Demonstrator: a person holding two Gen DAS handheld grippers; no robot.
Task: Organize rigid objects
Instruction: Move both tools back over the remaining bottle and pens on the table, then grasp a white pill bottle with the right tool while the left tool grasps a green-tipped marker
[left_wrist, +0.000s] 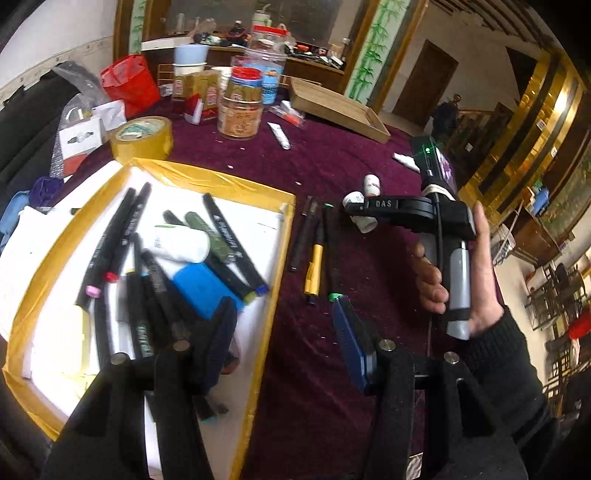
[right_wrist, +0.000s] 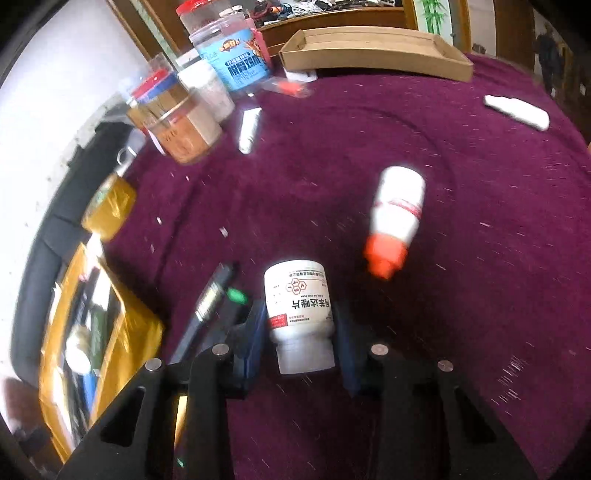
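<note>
A yellow-rimmed white tray (left_wrist: 266, 280) holds several black markers, a white bottle (left_wrist: 181, 243) and a blue block (left_wrist: 201, 288). My left gripper (left_wrist: 284, 336) is open and empty, above the tray's right edge. Three pens (left_wrist: 314, 247) lie on the purple cloth right of the tray. My right gripper (right_wrist: 295, 336) is shut on a white pill bottle (right_wrist: 299, 314), held above the cloth; it also shows in the left wrist view (left_wrist: 358, 212). A second white bottle with an orange cap (right_wrist: 395, 218) lies on the cloth beyond it.
Jars (left_wrist: 240, 110), a yellow tape roll (left_wrist: 144, 138), a red bag (left_wrist: 127, 83) and a cardboard tray (left_wrist: 340, 109) stand at the table's far side. White tubes (right_wrist: 249, 129) (right_wrist: 517, 110) lie on the cloth.
</note>
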